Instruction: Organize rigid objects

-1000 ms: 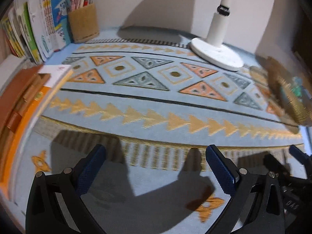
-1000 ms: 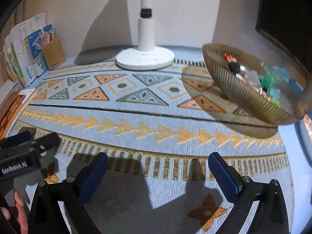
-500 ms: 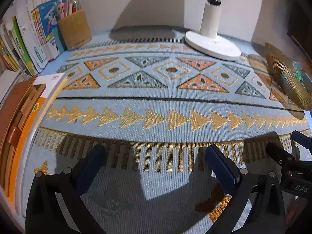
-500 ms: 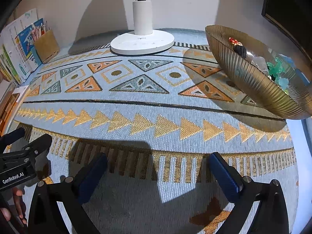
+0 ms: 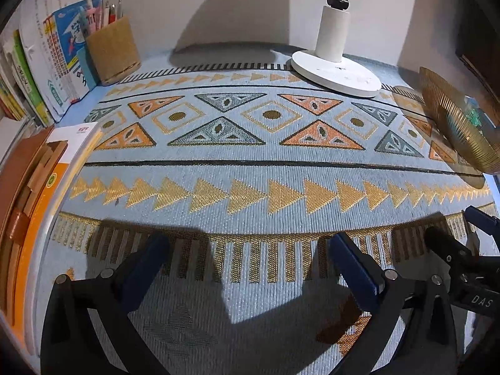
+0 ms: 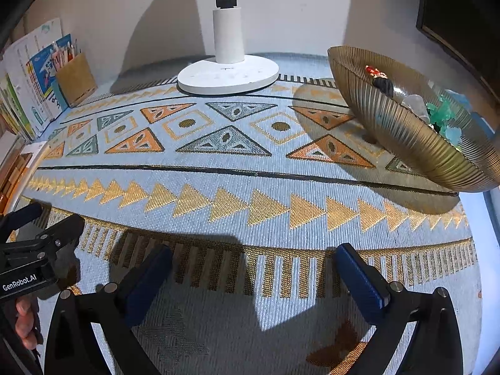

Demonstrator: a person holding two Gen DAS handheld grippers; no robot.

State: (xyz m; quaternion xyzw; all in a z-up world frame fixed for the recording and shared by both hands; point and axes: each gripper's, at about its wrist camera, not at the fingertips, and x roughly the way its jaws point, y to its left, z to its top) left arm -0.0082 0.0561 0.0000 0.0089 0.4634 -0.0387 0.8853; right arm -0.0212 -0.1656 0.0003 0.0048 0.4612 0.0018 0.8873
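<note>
A ribbed gold bowl (image 6: 406,137) stands at the right of the patterned cloth and holds several small objects: a red and black figure (image 6: 379,78), a clear piece and green pieces (image 6: 442,112). It shows at the right edge of the left wrist view (image 5: 453,125). My left gripper (image 5: 247,256) is open and empty, low over the cloth's near edge. My right gripper (image 6: 254,265) is open and empty beside it, well short of the bowl.
A white lamp base (image 6: 228,75) stands at the back middle. A brown pen holder (image 5: 112,50) and upright books (image 5: 47,68) are at the back left. Stacked books and a wooden box (image 5: 28,193) lie along the left edge.
Both grippers have drawn back toward the near edge and levelled. The bowl now sits farther to the right in both views. Both stay open and empty.
</note>
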